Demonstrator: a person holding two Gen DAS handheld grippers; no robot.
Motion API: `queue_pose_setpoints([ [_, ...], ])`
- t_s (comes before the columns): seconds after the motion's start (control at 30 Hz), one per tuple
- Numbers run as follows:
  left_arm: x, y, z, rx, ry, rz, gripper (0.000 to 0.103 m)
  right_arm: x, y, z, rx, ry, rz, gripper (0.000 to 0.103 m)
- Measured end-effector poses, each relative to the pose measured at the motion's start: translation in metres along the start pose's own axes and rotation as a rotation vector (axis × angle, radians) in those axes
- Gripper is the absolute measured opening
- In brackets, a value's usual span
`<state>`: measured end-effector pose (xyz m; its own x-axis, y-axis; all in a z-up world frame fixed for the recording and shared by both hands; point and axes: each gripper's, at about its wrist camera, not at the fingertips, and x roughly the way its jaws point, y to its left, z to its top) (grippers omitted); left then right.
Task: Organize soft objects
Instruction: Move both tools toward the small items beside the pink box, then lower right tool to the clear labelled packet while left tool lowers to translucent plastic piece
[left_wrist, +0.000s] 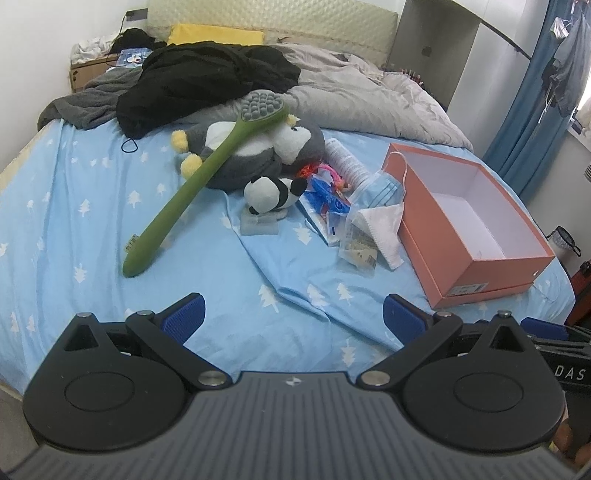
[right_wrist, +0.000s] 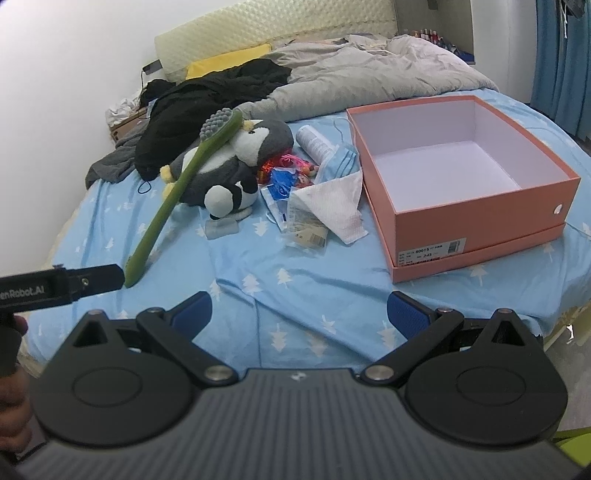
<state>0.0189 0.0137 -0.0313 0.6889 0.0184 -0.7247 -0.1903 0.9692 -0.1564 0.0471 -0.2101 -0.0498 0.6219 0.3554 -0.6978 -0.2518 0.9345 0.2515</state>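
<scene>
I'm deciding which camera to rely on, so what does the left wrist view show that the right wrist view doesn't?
Only the left wrist view shows the clothes hanging by the curtain.

Only the right wrist view shows the box label and the hole in the box's side, plus the left gripper's body from the side.

Both show the open orange box, penguin plush, small panda plush, green brush, white cloth and black garment. Each gripper is open.

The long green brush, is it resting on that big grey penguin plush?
Touching. In the left wrist view the green brush lies diagonally across the penguin plush, its shaft pressed onto the plush's body with no gap.
</scene>
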Motion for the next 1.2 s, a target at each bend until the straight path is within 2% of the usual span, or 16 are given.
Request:
queue_pose_setpoints([
  [0.37, 0.033, 0.005, 0.000, -0.003, 0.061, 0.006, 0.103, 0.022, -0.006, 0.001, 0.031, 0.053, 0.002, 0.103],
  [0.67, 0.084, 0.017, 0.013, -0.033, 0.128, 0.017, 0.103, 0.058, -0.002, 0.007, 0.027, 0.091, 0.019, 0.103],
  [0.97, 0.147, 0.047, 0.034, -0.088, 0.136, 0.038, 0.103, 0.120, 0.016, 0.017, -0.012, 0.128, 0.084, 0.103],
  [1.2, 0.202, 0.072, 0.053, -0.113, 0.131, 0.031, 0.103, 0.178, 0.014, 0.031, 0.010, 0.132, 0.078, 0.101],
])
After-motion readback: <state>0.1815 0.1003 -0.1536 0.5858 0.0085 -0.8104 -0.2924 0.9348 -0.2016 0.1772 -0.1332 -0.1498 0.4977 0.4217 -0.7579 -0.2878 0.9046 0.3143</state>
